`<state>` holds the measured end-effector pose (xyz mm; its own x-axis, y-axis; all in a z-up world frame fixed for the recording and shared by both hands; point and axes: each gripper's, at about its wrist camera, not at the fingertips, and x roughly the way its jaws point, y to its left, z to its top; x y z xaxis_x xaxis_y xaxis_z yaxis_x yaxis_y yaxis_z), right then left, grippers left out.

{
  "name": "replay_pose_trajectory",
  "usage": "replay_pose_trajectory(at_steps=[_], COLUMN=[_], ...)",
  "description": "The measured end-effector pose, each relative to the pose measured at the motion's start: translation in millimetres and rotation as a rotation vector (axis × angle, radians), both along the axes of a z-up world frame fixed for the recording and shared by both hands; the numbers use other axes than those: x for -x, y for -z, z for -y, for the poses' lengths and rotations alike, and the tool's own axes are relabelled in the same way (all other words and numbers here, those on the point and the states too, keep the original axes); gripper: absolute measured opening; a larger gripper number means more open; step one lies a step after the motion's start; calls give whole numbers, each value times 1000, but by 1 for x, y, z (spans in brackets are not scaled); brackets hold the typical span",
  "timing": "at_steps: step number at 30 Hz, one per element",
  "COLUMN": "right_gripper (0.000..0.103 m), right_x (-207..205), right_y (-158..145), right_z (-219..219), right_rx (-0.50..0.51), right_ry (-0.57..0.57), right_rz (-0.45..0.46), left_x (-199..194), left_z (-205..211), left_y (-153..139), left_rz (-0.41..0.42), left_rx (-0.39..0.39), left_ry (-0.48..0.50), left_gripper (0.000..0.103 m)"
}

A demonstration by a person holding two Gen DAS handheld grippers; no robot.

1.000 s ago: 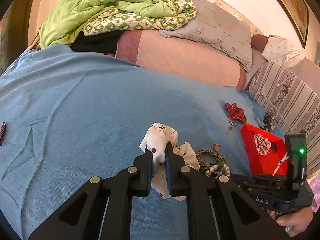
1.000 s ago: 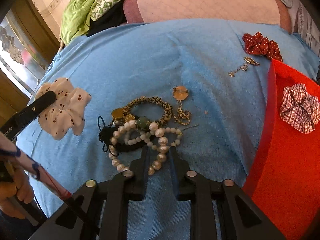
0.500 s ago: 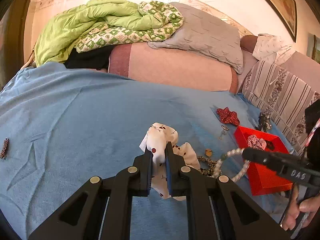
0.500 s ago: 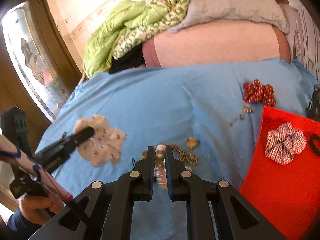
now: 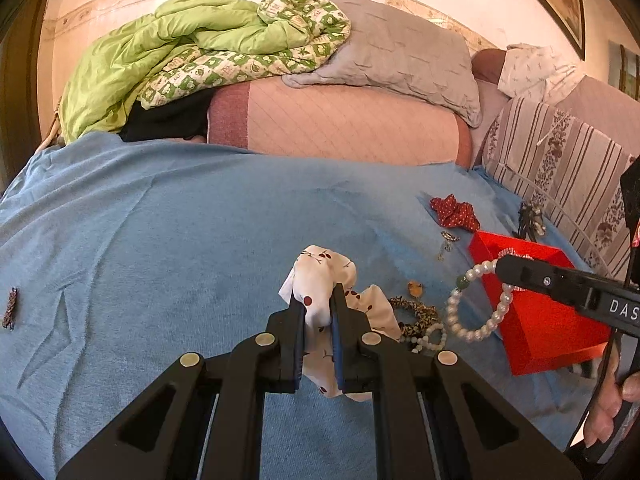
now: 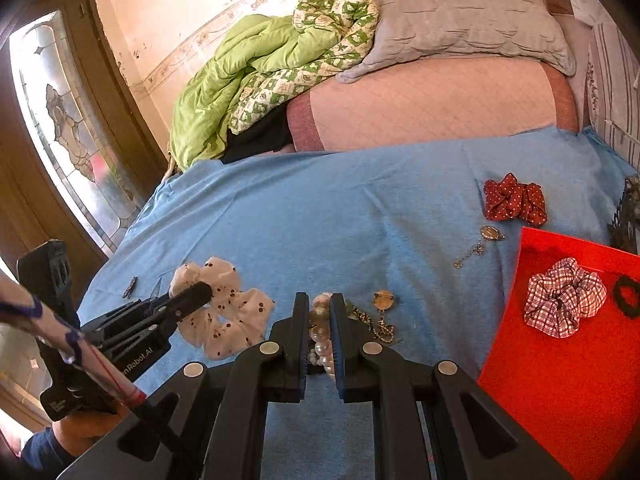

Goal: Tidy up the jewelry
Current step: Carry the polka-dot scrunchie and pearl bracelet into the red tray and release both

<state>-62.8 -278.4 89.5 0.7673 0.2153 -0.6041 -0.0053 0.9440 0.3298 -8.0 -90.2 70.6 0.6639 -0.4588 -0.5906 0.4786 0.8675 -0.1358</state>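
The left hand-held gripper (image 5: 318, 322) is clamped narrow on a white scrunchie (image 5: 320, 276) with dark red cherry print, the fabric bunched between its pads and lifted above the blue bed sheet (image 5: 160, 240). The right hand-held gripper (image 6: 319, 320) is likewise pinched tight on a pearl bracelet (image 5: 476, 332), whose loop hangs from its tip (one green bead sits among the pearls) over the near left edge of the red tray (image 5: 560, 332). Just below and between the two grippers, on the sheet, lie a leopard-print bracelet (image 5: 416, 312), a second small pearl strand (image 5: 432, 340) and a round gold pendant (image 5: 416, 289). Farther right on the sheet rest a small chain with an oval charm (image 6: 490, 236) and a red polka-dot scrunchie (image 6: 514, 204). Inside the tray lies a red-and-white checked scrunchie (image 6: 564, 300), with a black hair tie (image 6: 628, 300) at its right. A small dark clip (image 5: 10, 308) sits alone at the far left of the sheet. Beyond the bed are a pink bolster (image 5: 340, 124), a green quilt (image 5: 180, 52) and a grey pillow (image 5: 400, 60)
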Motion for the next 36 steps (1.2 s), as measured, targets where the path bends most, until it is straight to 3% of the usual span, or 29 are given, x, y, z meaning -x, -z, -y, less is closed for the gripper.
replay_pose_trajectory(at_steps=[21,36], right_gripper=[11,11], right_x=[0,17], right_y=[-3,-13], right_z=[3,34], right_rx=[3,-17], right_ry=[8,71], right_rz=[6,35], left_x=[5,15], left_z=[9,34], left_y=[0,-4], left_rz=[24,44], left_rx=[-35,-41], left_ry=[10,46], left_gripper=[11,11])
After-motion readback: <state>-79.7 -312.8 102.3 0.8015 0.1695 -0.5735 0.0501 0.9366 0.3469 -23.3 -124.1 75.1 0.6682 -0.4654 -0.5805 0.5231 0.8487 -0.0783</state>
